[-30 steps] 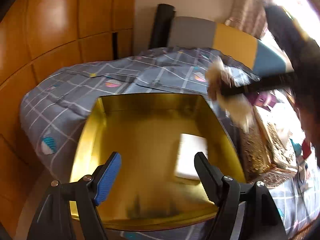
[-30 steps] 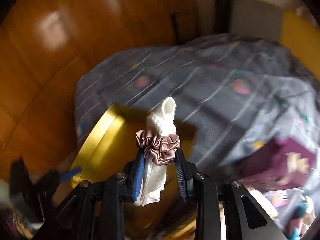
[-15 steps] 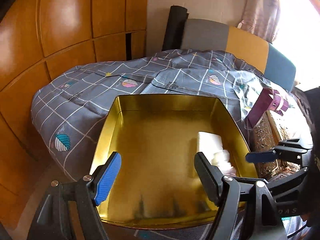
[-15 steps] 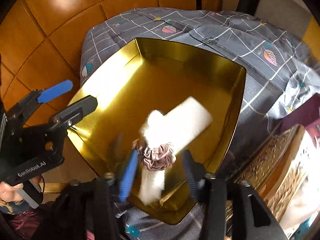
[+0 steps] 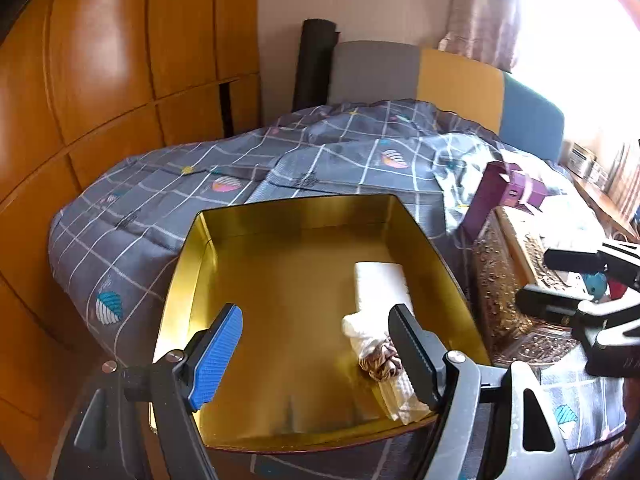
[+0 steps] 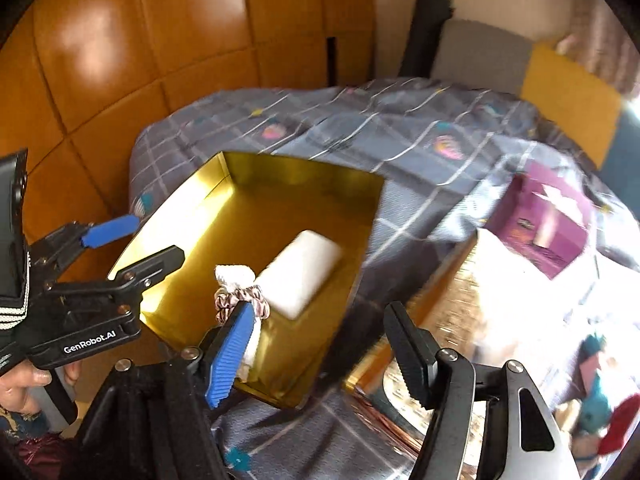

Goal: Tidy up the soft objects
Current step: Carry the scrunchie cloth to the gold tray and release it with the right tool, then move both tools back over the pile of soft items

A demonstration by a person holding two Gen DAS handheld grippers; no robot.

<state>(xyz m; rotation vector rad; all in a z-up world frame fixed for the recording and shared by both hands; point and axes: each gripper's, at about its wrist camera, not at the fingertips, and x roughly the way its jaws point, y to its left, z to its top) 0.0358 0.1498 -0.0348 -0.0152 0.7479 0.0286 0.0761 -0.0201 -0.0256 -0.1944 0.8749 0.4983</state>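
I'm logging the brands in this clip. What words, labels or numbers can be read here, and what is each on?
"GenRobot.AI": white print on the black body of the left claw, right wrist view.
Partial white letters on the black right claw body, left wrist view: cut off, unreadable.
Purple cardboard box with pale markings: too blurred to read.

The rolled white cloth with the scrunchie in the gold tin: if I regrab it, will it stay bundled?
Probably: the scrunchie cinches the rolled white cloth mid-length. Its free ends look floppy and would likely droop. It seems light and unlikely to roll, lying against the folded white towel.
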